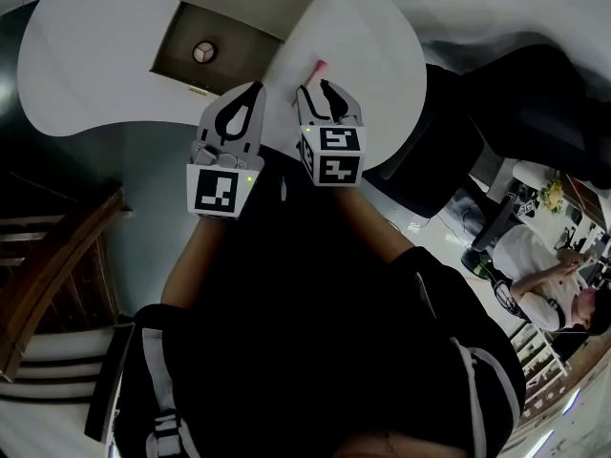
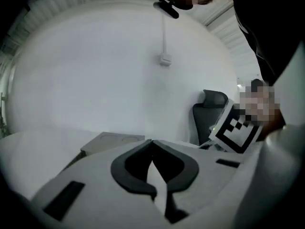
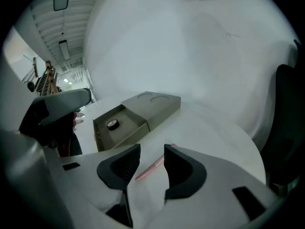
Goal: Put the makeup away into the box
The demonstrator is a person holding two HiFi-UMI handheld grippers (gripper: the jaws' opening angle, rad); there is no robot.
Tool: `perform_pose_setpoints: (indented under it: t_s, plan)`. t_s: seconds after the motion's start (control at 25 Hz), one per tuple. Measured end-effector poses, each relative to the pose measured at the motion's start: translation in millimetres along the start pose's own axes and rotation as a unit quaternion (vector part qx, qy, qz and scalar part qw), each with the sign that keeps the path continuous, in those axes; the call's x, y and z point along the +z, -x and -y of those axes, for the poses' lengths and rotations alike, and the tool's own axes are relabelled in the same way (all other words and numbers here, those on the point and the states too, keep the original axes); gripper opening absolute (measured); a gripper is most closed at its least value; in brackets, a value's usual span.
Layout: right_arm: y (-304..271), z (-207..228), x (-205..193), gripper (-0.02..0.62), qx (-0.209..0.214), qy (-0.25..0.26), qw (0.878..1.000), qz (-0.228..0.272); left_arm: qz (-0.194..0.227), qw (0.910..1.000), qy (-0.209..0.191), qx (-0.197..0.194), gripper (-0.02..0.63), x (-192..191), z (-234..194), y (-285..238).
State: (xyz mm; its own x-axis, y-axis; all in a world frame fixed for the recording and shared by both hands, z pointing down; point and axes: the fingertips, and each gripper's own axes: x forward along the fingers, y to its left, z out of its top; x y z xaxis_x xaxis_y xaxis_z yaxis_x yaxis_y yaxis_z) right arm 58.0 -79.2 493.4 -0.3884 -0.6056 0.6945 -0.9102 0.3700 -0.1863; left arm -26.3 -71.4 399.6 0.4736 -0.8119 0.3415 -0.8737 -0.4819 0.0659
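Observation:
An olive box [image 1: 215, 46] lies on the white table [image 1: 95, 55], its drawer pulled out, with a round compact [image 1: 202, 52] inside. The right gripper view shows the same box [image 3: 152, 104] and compact [image 3: 113, 124]. A slim pink makeup pencil [image 3: 150, 168] lies on the table to the right of the box. My right gripper [image 3: 152, 149] hangs over it, open, the pencil showing in the gap with neither pad touching it. My left gripper [image 2: 151, 142] is shut and empty, close to the box's near side. From the head view, the left gripper [image 1: 250, 86] and right gripper [image 1: 320, 86] sit side by side.
A black office chair [image 2: 209, 113] stands past the table's right edge. In the head view, a wooden stair [image 1: 57, 275] is at the left on the floor. Far right, a seated person [image 1: 539, 256] is at a desk.

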Motion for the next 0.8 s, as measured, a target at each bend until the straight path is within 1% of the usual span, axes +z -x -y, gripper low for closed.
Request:
perform_pose_setpoints:
  t_s: [0.12,0.2,0.48,0.6,0.72,0.8]
  plan:
    - [-14.9,4.4,-14.5,0.201,0.002,-0.023,0.999,-0.026,-0.01,0.9999,0.001,0.003,0.008,-8.7,-3.8,-2.6]
    - [-23.5,6.7,-21.0,0.21,0.001,-0.032,0.999,-0.037,-0.015,0.9999,0.001,0.006,0.008,-14.7,-7.1,-3.7]
    - [-40.1,10.7,-32.0,0.212,-0.021,-0.024,0.998,-0.057,-0.029,0.9995,0.006,0.01,0.008,-30.1,-12.5,-1.6]
    - [-45.8,10.2,-37.6,0.212,-0.03,-0.004,0.997,-0.069,-0.034,0.9993,0.008,0.01,0.008,-35.2,-13.6,-1.5]
    - [-47.0,10.3,-39.2,0.204,-0.041,0.041,0.995,-0.076,-0.037,0.9992,0.011,0.011,0.008,-37.7,-12.8,-1.0]
    - [-46.3,11.8,-39.6,0.175,-0.045,0.054,0.995,-0.076,-0.037,0.9992,0.011,0.01,0.008,-38.4,-12.2,-0.8]
